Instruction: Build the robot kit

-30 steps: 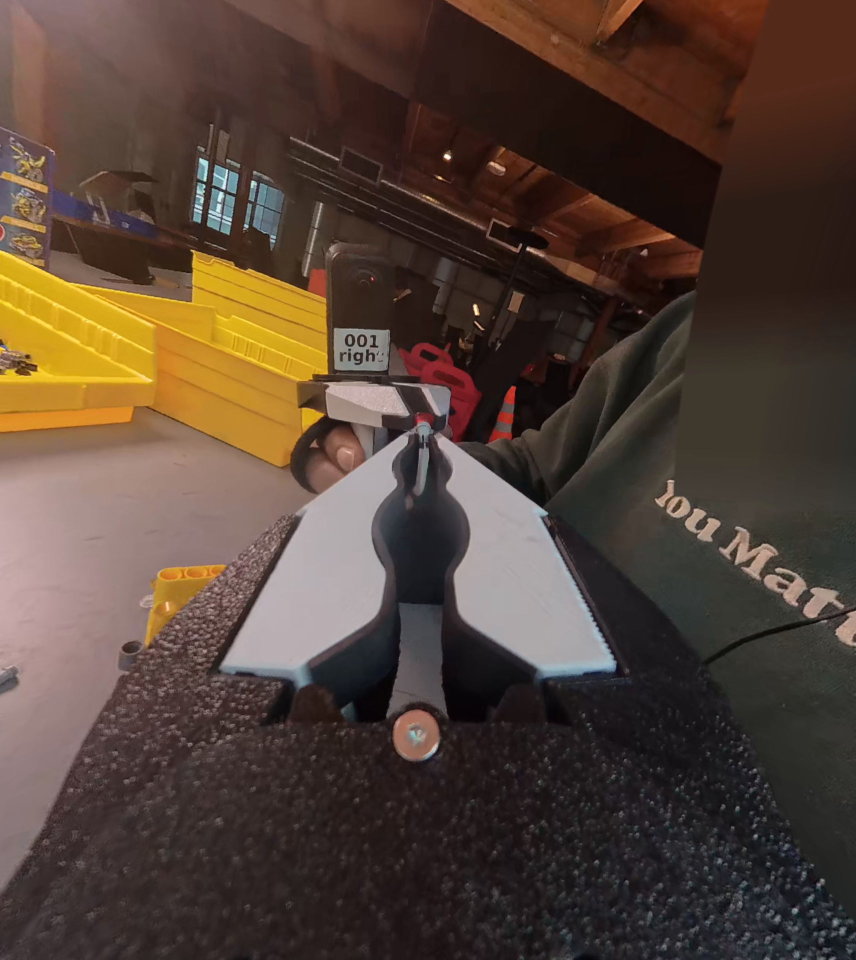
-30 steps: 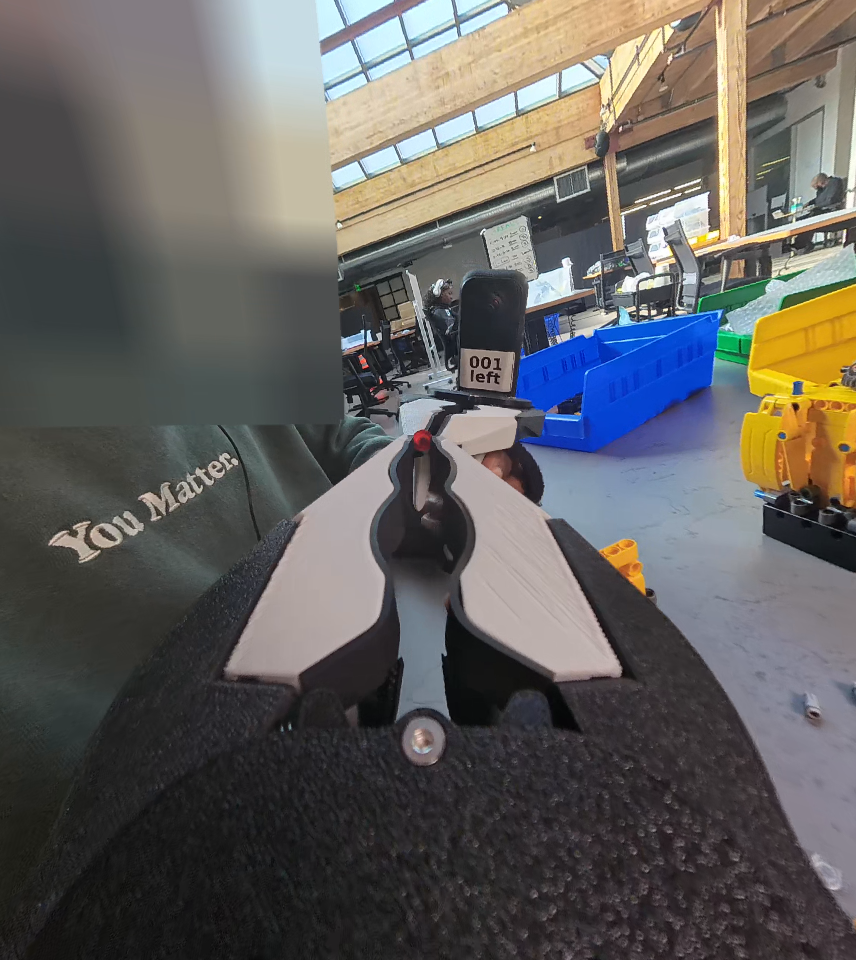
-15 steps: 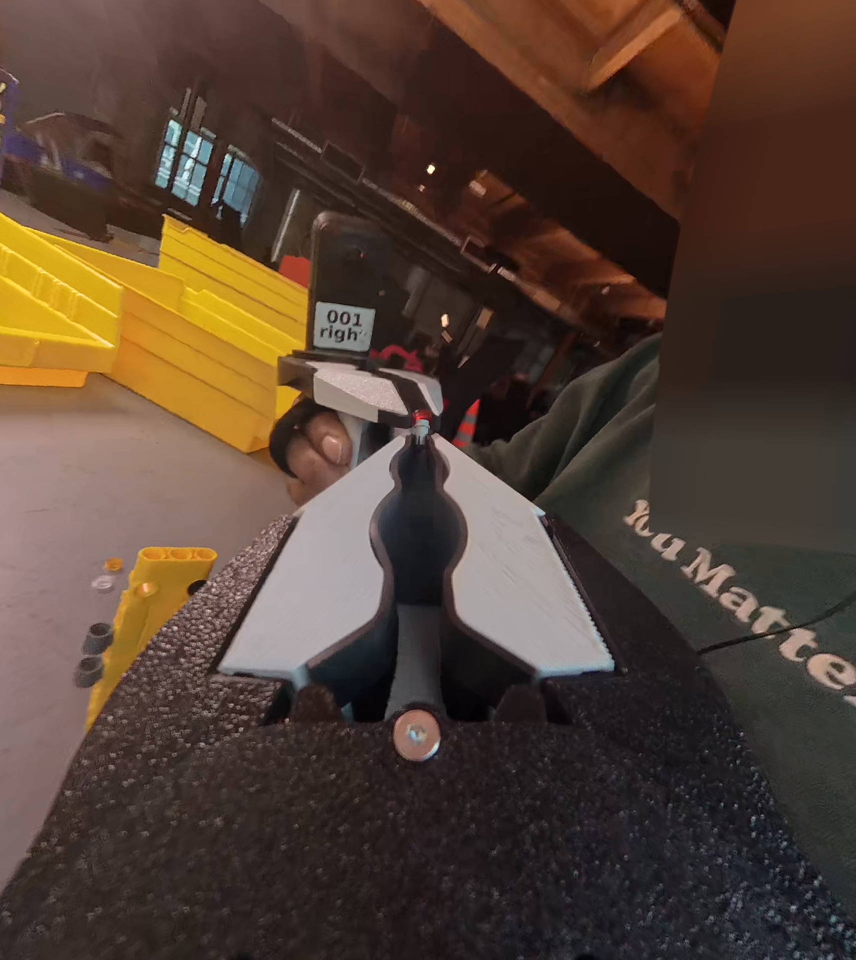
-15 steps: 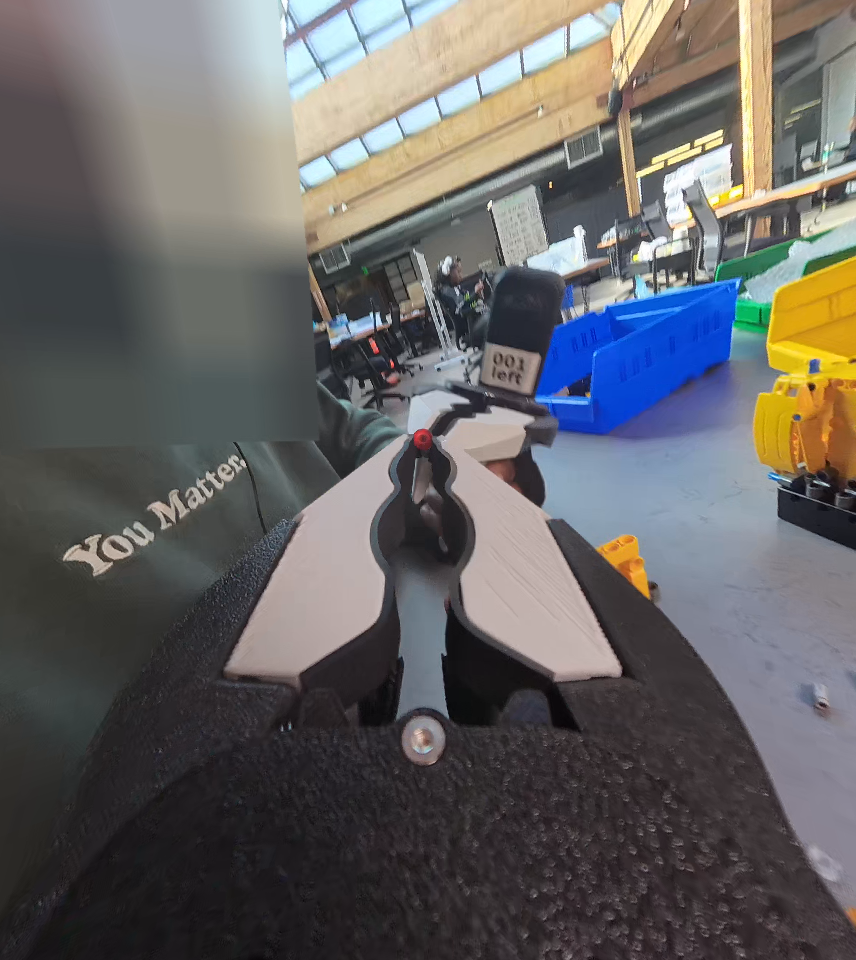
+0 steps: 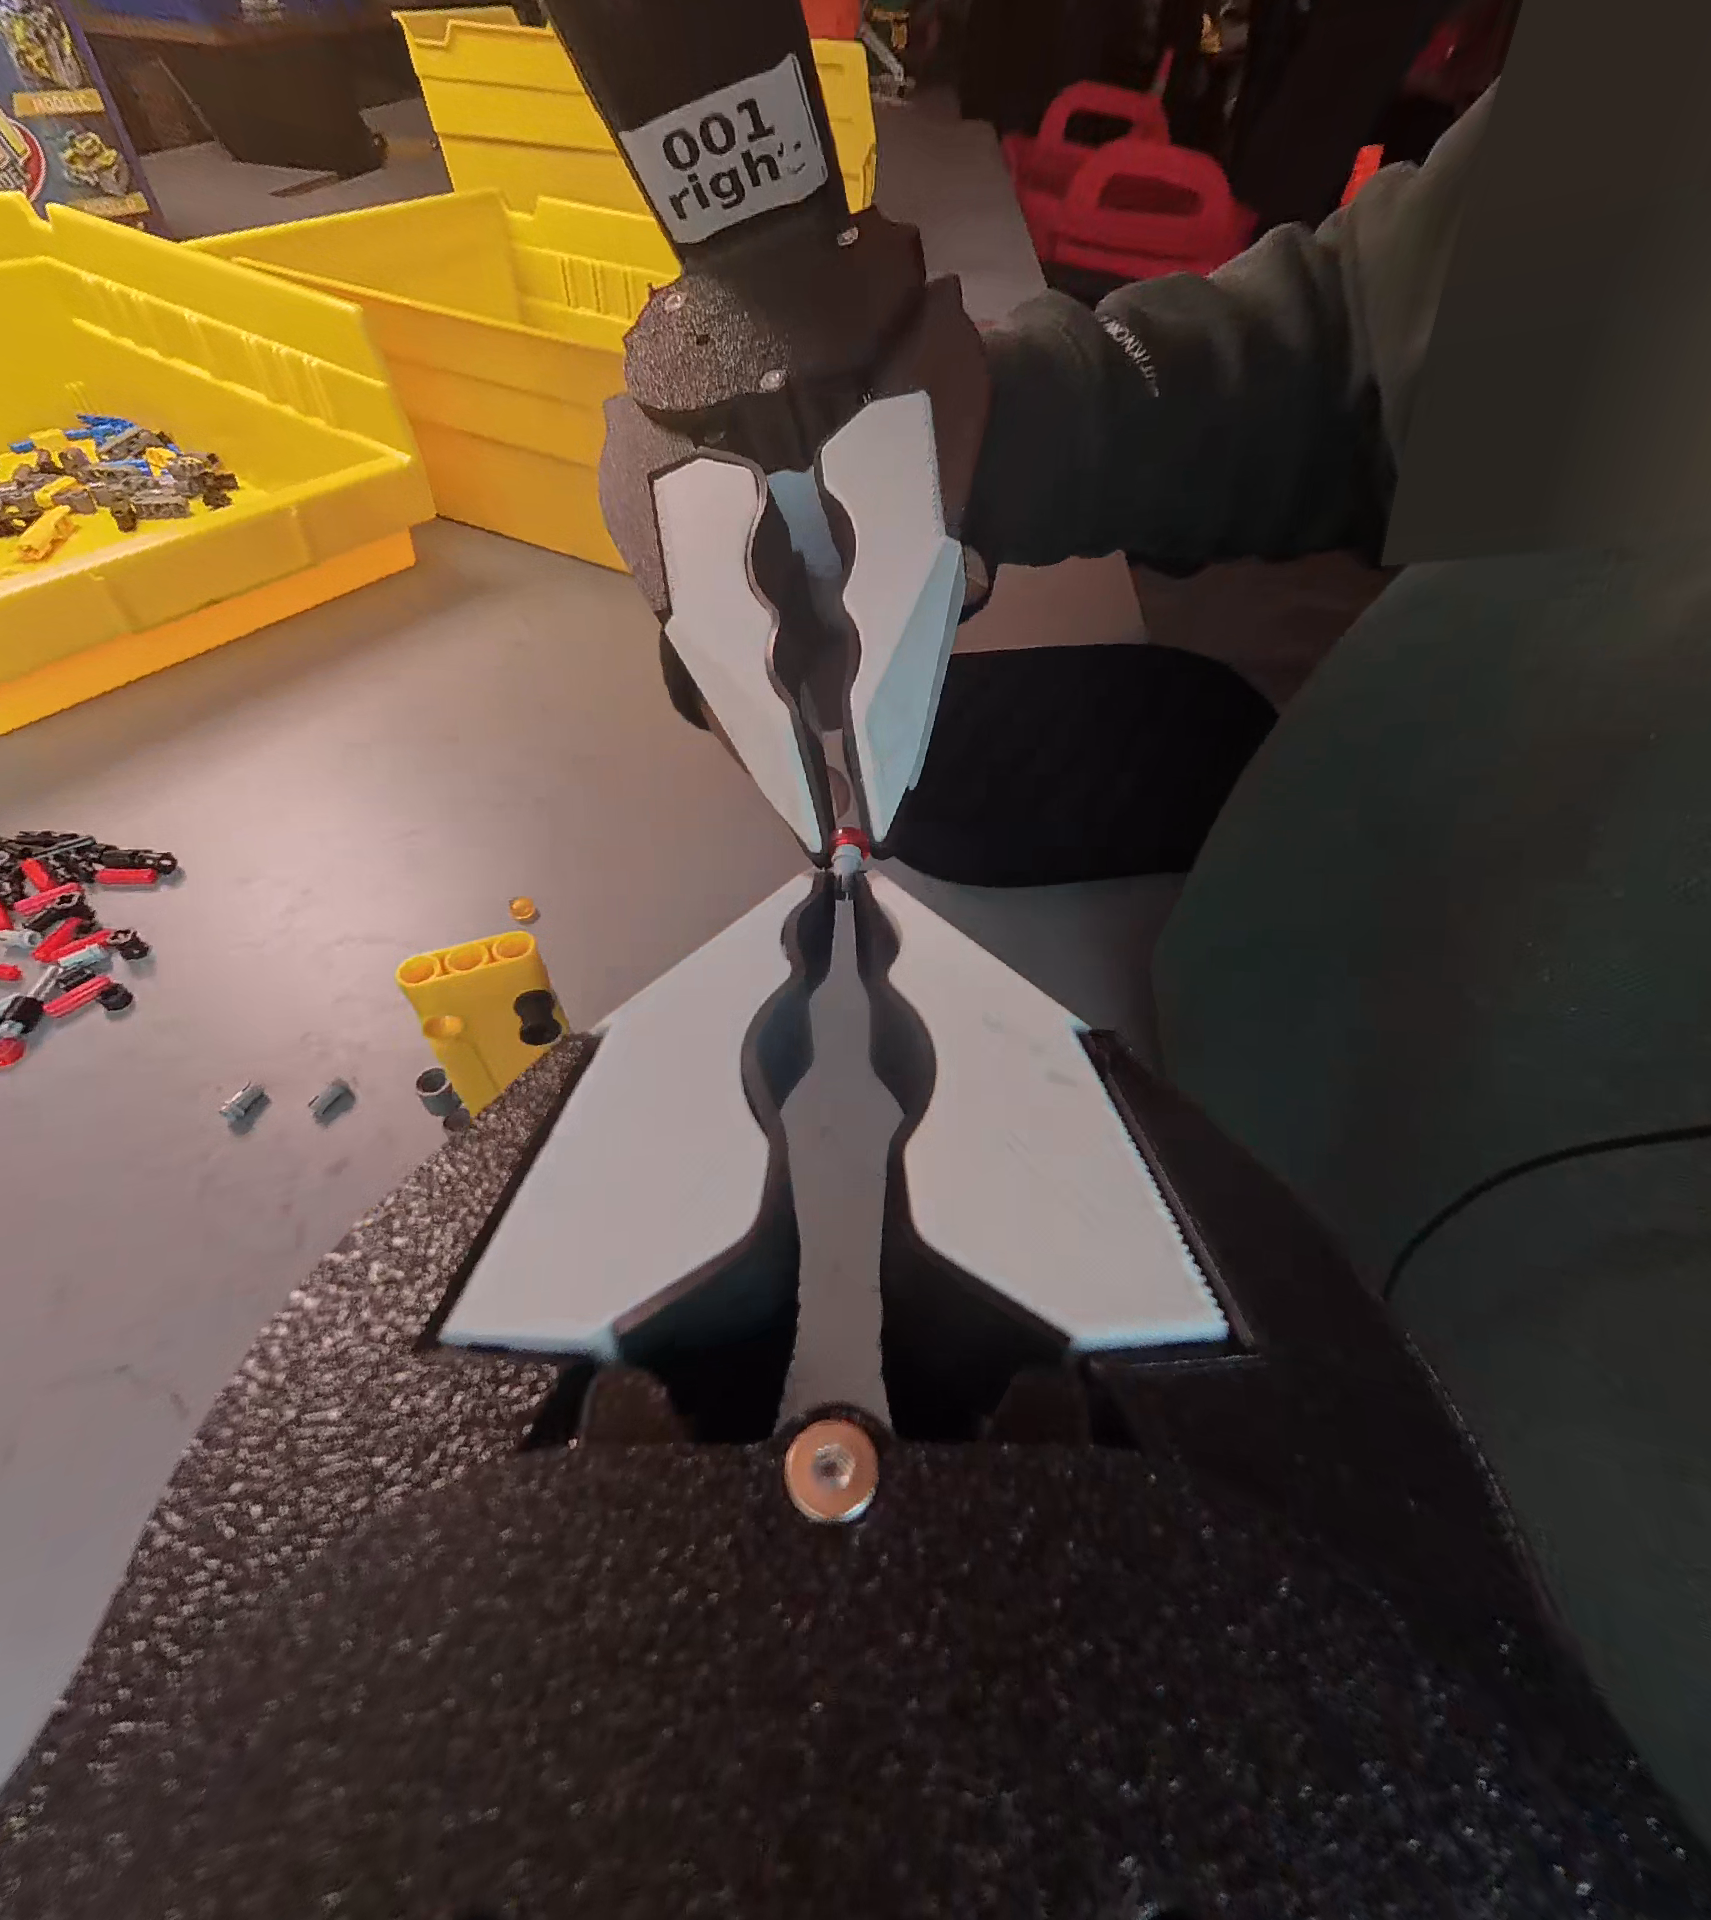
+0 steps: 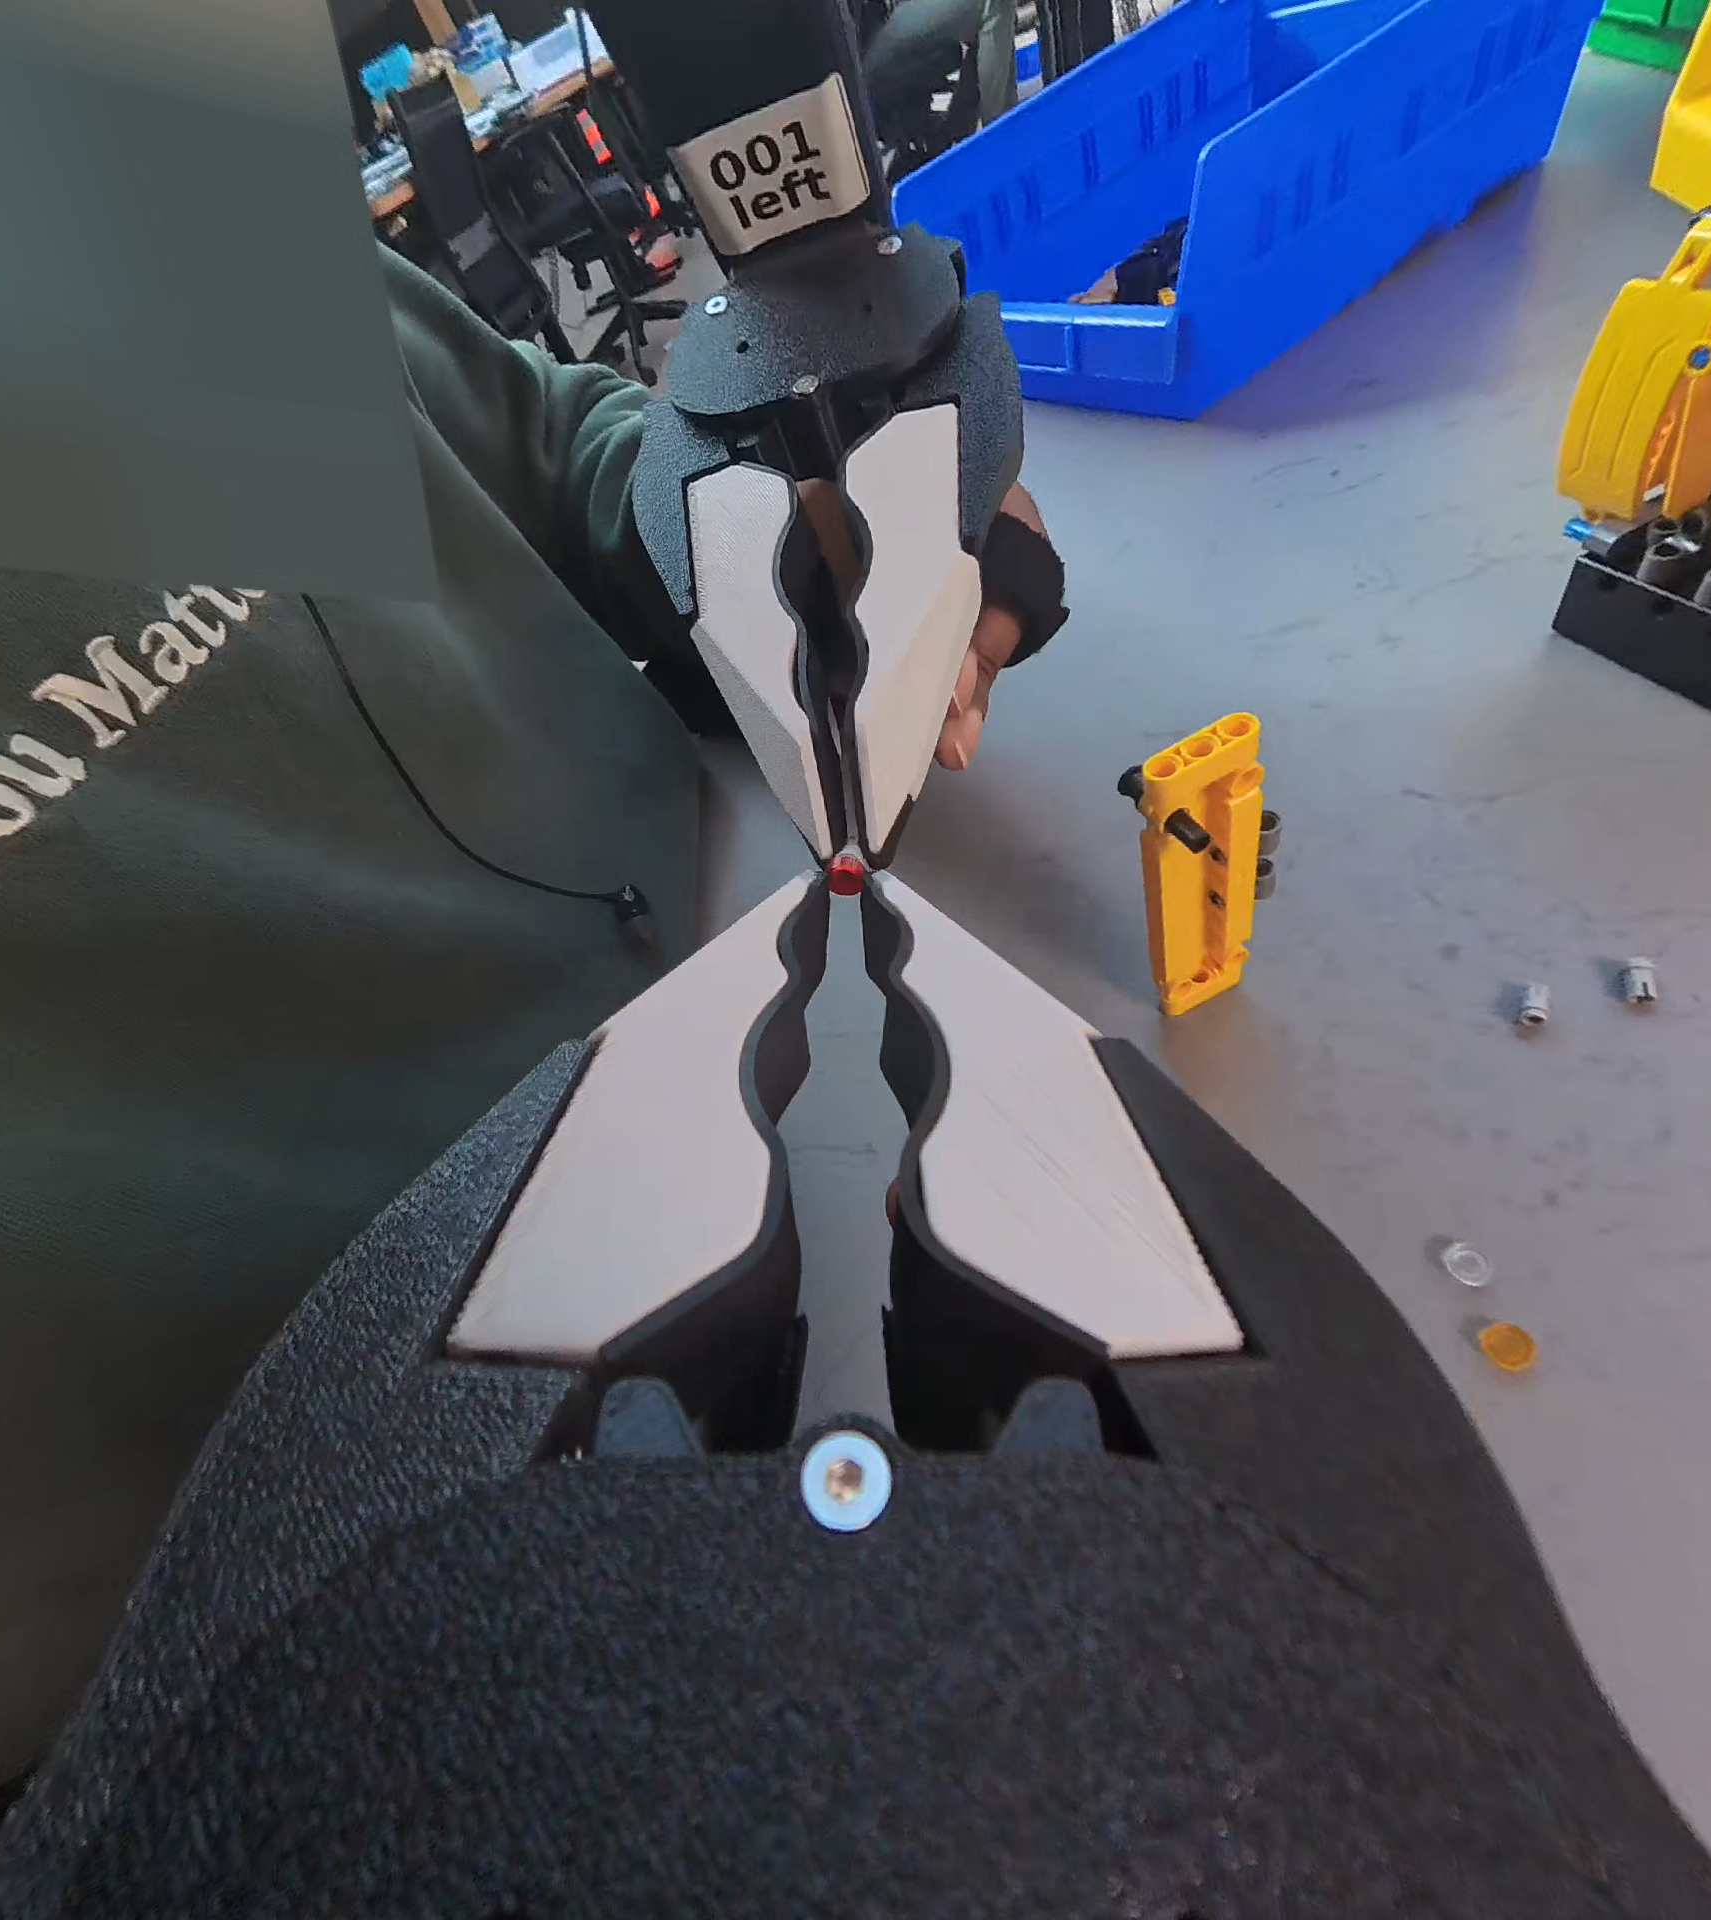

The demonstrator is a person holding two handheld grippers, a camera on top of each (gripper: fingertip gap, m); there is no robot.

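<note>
My left gripper [image 5: 843,883] and my right gripper [image 6: 843,896] meet tip to tip above the grey table [image 5: 311,790]. A small red and grey pin [image 5: 845,847] is pinched between the two pairs of tips. It shows in the right wrist view as a red dot [image 6: 843,873]. Both grippers are shut on it. The right gripper also shows in the left wrist view [image 5: 843,826], held by a hand in a dark sleeve. The left gripper shows likewise in the right wrist view [image 6: 846,844]. Most of the pin is hidden by the fingertips.
A yellow holed beam [image 5: 477,997] [image 6: 1204,862] lies near the grippers, with small grey connectors [image 5: 285,1101] [image 6: 1578,992] beside it. A pile of red and black pins [image 5: 9,956], yellow bins [image 5: 103,447], a blue bin [image 6: 1246,208] and a yellow and black model [image 6: 1703,468] surround them. A person's green sweatshirt [image 6: 207,831] is close. Only a small space, under 4 cm, lies between the two pairs of fingers.
Both grippers have tipped downward towards the table while staying tip to tip on the pin. The room behind has given way to the tabletop and its parts.
</note>
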